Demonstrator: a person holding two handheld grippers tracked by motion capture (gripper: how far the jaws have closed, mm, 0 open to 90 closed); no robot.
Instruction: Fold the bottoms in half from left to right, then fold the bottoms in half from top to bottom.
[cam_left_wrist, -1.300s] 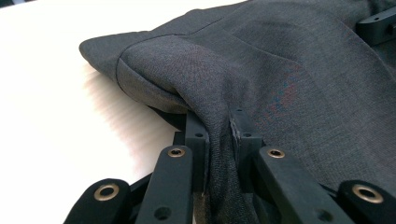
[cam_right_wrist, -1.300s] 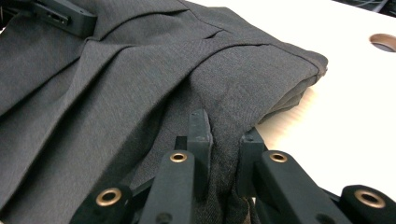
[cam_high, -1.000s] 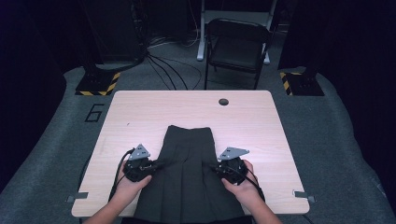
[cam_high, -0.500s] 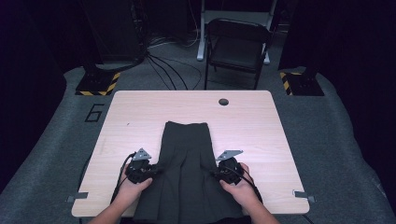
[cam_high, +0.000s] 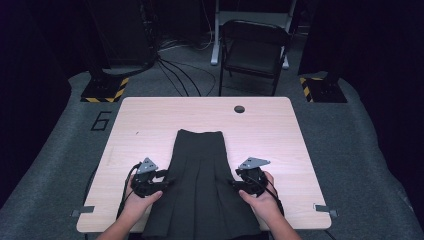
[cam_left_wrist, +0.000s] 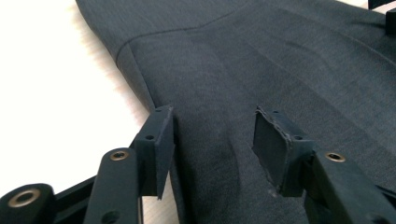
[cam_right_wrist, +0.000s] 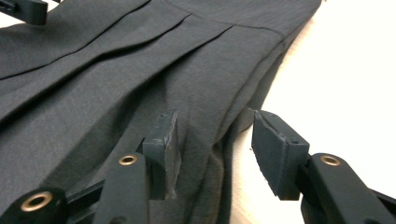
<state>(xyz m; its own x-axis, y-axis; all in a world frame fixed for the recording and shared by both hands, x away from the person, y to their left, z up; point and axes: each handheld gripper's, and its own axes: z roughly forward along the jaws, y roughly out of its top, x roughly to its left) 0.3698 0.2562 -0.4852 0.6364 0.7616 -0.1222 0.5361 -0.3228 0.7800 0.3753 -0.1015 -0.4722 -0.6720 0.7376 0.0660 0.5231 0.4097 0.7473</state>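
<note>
A dark grey pleated skirt (cam_high: 200, 175) lies flat on the light wooden table (cam_high: 150, 125), waistband away from me and hem at the near edge. My left gripper (cam_high: 167, 182) is at the skirt's left side seam. Its jaws have just been opening and stand apart over the cloth edge (cam_left_wrist: 261, 60), the pads off it, around the gripper's midpoint (cam_left_wrist: 212, 140). My right gripper (cam_high: 234, 182) is at the right side seam. Its jaws have also just been opening, and a fold of skirt (cam_right_wrist: 116, 70) lies loose between the pads around its midpoint (cam_right_wrist: 215, 144).
Bare tabletop (cam_left_wrist: 56, 93) lies left of the skirt and more tabletop (cam_right_wrist: 345, 74) lies right of it. A round hole (cam_high: 239, 109) is near the table's far edge. A folding chair (cam_high: 255, 50), floor cables (cam_high: 180, 75) and striped bases (cam_high: 105, 90) stand beyond the table.
Both hands have stayed at the skirt's two sides with hardly any shift. The skirt lies in the same place on the table.
</note>
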